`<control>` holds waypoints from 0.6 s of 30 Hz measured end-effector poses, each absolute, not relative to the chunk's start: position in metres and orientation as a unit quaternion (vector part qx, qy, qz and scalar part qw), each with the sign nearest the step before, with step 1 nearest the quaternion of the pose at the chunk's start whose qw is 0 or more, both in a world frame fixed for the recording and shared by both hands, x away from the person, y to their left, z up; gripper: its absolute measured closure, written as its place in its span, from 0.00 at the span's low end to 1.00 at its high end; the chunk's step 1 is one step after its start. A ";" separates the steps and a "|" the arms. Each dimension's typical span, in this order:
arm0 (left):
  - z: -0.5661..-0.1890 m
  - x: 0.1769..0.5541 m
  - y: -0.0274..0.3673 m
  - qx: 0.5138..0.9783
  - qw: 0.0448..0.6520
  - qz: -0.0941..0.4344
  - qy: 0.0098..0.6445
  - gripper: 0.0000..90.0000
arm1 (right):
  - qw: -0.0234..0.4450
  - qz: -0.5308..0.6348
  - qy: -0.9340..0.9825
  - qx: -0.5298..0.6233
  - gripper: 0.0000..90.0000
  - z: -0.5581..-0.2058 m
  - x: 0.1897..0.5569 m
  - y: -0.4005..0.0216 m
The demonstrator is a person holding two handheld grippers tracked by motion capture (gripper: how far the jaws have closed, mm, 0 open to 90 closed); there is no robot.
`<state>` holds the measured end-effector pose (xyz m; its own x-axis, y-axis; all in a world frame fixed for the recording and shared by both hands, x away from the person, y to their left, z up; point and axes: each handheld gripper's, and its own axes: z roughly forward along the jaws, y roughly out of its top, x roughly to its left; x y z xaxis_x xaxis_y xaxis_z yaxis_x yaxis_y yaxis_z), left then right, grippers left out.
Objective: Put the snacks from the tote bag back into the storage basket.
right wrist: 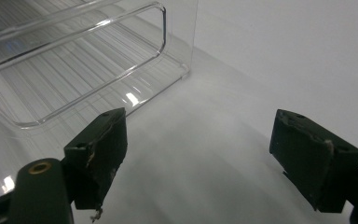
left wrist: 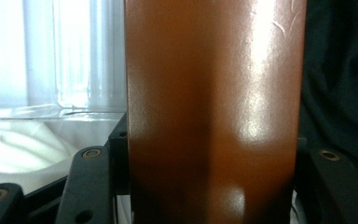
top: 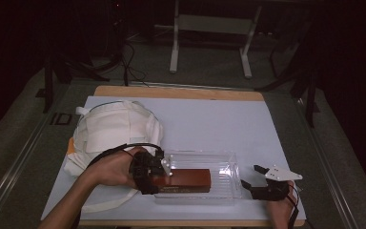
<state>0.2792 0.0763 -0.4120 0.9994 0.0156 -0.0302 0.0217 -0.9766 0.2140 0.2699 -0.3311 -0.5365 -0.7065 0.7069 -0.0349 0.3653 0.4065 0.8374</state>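
Note:
A long reddish-brown box (top: 187, 180) lies over the near part of a clear plastic tray (top: 221, 163). My left gripper (top: 158, 176) is shut on the box's left end. In the left gripper view the brown box (left wrist: 212, 112) stands between the jaws, with the tray's corner (left wrist: 37, 107) behind it at the left. My right gripper (top: 253, 177) rests open on the white mat just right of the tray. In the right gripper view its fingertips (right wrist: 100, 144) are wide apart over bare mat, nothing between them, and the tray's end wall (right wrist: 98, 60) lies ahead at the left.
A cream cloth bag (top: 116, 131) with straps lies on the left of the white mat (top: 228, 124), touching my left hand. The wooden table edge (top: 181, 92) runs along the back. Beyond it are a dark floor and white stand legs (top: 174, 47).

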 end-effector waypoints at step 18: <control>-0.413 0.279 0.057 0.996 0.093 -0.008 -0.009 0.48 | 0.195 0.435 0.815 0.329 0.21 -0.536 0.270 -0.331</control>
<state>0.2789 0.0566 -0.4133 0.9997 -0.0198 -0.0149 -0.0167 -0.9826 0.1849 0.2702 -0.3313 -0.5365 -0.7076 0.7059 -0.0318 0.3671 0.4057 0.8371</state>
